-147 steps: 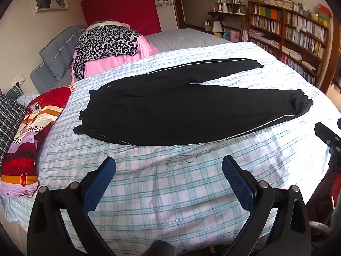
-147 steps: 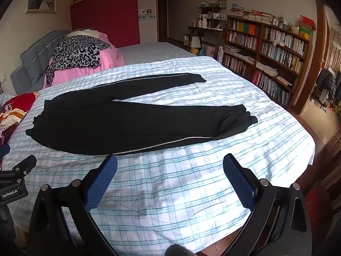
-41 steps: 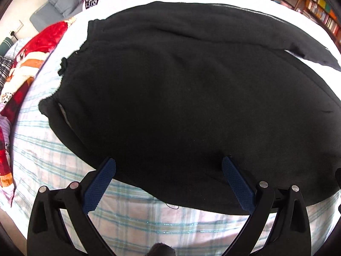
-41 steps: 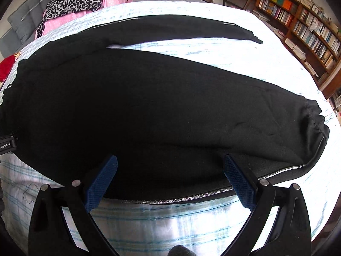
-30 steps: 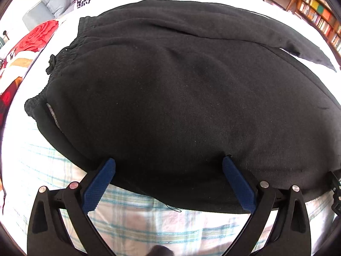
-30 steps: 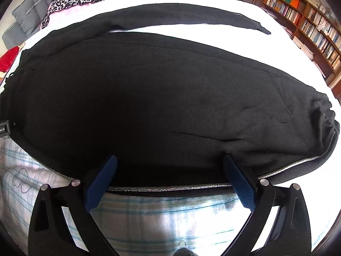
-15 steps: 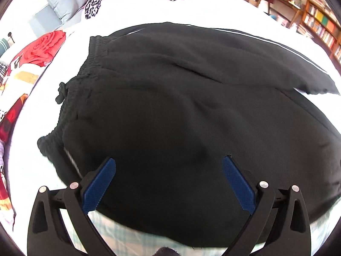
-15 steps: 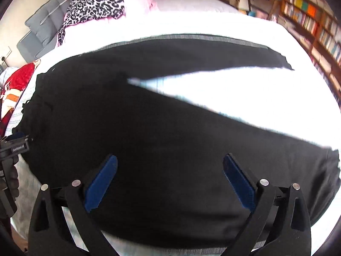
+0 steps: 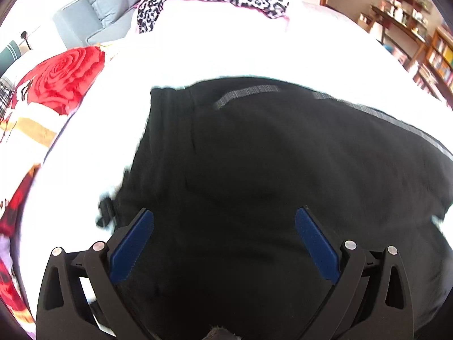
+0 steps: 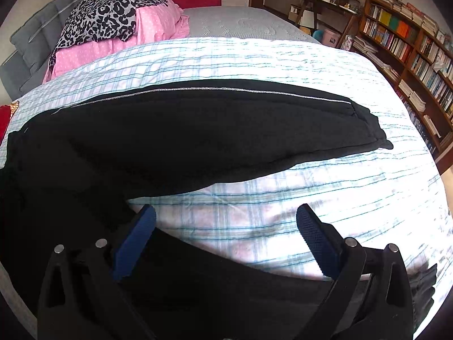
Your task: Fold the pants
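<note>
At the far left, a red rose-print blanket point(image 9: 65, 76) is seen beside the bed with its pale blue-checked sheet point(image 10: 254, 56). The black fleece pants with a thin silver side stripe point(image 10: 184, 136) are spread across that sheet — waistband to the left, one leg stretched toward the right. The left hand-held gripper point(image 9: 223, 223) is held over the waist area, its blue pads spread wide. The right hand-held gripper point(image 10: 226, 221) is likewise spread, poised above the near leg. A wooden bookshelf point(image 10: 410, 42) stands at the far right.
</note>
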The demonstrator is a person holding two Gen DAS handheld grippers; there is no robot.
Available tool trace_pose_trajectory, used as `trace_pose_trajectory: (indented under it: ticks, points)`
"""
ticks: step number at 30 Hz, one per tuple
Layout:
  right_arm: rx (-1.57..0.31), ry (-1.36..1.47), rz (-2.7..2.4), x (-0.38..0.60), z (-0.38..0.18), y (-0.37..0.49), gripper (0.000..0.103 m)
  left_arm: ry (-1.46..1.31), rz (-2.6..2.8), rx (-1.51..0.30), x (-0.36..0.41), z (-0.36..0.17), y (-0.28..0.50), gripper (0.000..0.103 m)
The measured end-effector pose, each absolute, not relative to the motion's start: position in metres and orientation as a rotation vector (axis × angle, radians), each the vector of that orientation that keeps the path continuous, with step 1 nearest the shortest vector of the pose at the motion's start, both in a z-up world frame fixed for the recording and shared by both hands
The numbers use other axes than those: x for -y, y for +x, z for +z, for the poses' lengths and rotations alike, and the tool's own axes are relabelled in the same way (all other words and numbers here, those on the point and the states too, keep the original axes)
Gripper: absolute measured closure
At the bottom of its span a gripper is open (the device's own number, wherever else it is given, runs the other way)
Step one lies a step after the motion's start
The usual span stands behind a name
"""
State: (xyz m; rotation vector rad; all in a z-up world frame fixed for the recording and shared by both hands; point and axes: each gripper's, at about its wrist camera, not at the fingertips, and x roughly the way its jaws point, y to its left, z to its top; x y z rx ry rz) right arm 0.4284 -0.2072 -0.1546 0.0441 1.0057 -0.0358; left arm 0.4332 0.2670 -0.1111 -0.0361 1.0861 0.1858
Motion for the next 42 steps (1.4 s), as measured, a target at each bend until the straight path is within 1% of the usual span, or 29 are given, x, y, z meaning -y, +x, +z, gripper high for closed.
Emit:
trace_pose_trajectory:
  ticks: [6,12,17,18,22,26,28,32,33,35,36,38,39,41,42]
  points:
    - [-1.017,0.040,-0.030,0.200,-0.166,0.433,0.003,-0.051,0.233,-1.060,-0.295,-0.101,0.470,0.005]
    - [-1.022,0.042,-0.033,0.202,-0.171,0.438,0.003,-0.065,0.248,-1.047,-0.326,-0.105,0.506,0.005]
    - [-1.010,0.044,-0.031,0.203,-0.168,0.440,0.003,-0.121,0.260,-1.052,-0.332,-0.105,0.513,0.005]
    - [-1.007,0.043,-0.031,0.203,-0.167,0.440,0.003,-0.126,0.258,-1.055,-0.335,-0.107,0.516,0.005]
    - [-0.999,0.044,-0.034,0.203,-0.165,0.443,0.003,-0.112,0.230,-1.085,-0.341,-0.117,0.532,0.010]
    - [-1.002,0.037,-0.035,0.204,-0.166,0.445,0.003,-0.047,0.235,-1.117,-0.343,-0.133,0.547,0.011]
    - [-1.001,0.030,-0.035,0.204,-0.167,0.445,0.003,-0.060,0.217,-1.132,-0.346,-0.140,0.552,0.011]
    - [-0.982,0.033,-0.056,0.212,-0.166,0.448,0.003,-0.036,0.191,-1.130,-0.346,-0.144,0.559,0.011]
    - [-0.972,0.037,-0.068,0.217,-0.165,0.449,0.003,-0.024,0.182,-1.125,-0.344,-0.144,0.560,0.013]
    - [-0.950,0.051,-0.102,0.231,-0.161,0.453,0.003,-0.001,0.160,-1.105,-0.339,-0.143,0.562,0.024]
    - [-0.940,0.060,-0.124,0.241,-0.159,0.456,0.003,0.011,0.147,-1.096,-0.336,-0.142,0.562,0.028]
    - [-0.919,0.074,-0.185,0.266,-0.155,0.463,0.003,0.015,0.123,-1.077,-0.333,-0.141,0.561,0.043]
    - [-0.906,0.076,-0.217,0.280,-0.153,0.467,0.003,0.017,0.119,-1.070,-0.331,-0.141,0.560,0.045]
    - [-0.887,0.082,-0.299,0.311,-0.152,0.475,0.003,0.024,0.117,-1.059,-0.329,-0.140,0.559,0.052]
    - [-0.882,0.085,-0.336,0.328,-0.152,0.481,0.003,0.027,0.117,-1.054,-0.327,-0.140,0.559,0.053]
